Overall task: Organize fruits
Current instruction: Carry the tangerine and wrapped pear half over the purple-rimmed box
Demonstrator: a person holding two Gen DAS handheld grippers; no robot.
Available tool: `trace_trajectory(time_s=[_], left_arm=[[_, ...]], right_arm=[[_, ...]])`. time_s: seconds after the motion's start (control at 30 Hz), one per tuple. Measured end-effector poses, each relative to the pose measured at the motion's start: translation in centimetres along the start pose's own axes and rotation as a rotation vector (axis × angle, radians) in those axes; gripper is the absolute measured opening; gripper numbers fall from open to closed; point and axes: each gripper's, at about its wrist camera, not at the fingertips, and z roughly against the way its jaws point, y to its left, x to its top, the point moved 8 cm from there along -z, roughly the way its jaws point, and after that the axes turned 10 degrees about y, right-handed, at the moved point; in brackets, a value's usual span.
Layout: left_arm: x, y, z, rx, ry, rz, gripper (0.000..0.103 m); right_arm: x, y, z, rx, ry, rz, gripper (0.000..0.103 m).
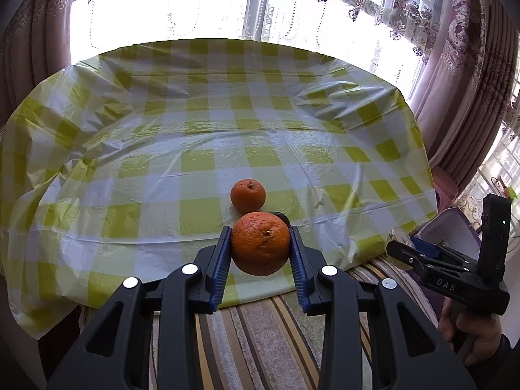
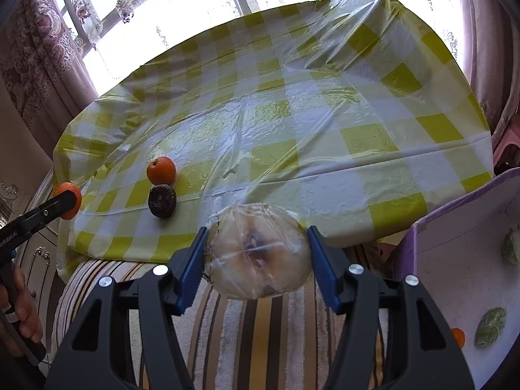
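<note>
My left gripper (image 1: 260, 243) is shut on a large orange (image 1: 260, 243), held above the near edge of the checked table (image 1: 195, 130). A smaller orange (image 1: 248, 195) rests on the cloth just beyond, with a dark fruit (image 1: 283, 217) peeking from behind the held one. My right gripper (image 2: 258, 253) is shut on a pale round fruit wrapped in clear film (image 2: 258, 253), held over the striped rug. In the right wrist view the small orange (image 2: 161, 170) and the dark wrinkled fruit (image 2: 162, 201) lie side by side on the cloth. The left gripper's orange (image 2: 69, 200) shows at far left there.
A purple-edged white box (image 2: 461, 260) stands at the right beside the table, holding two green wrapped fruits (image 2: 490, 326) and a small orange (image 2: 458, 337). A striped rug (image 2: 260, 341) lies below both grippers. Curtains and bright windows ring the table. A hand (image 1: 471, 338) grips the right tool.
</note>
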Motion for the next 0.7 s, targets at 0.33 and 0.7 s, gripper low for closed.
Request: trace_trajectory(time_s=[0.33, 0.7], left_arm=[[-2.5, -11.8, -2.0, -0.094, 0.070, -0.101, 0.033], [-7.9, -24.8, -5.6, -0.221, 0.185, -0.299, 0.033]], right_arm=[[-2.0, -5.7, 3.4, -0.071, -0.014, -0.067, 0.060], [-5.9, -15.2, 7.5, -0.216, -0.017, -0.203, 0.060]])
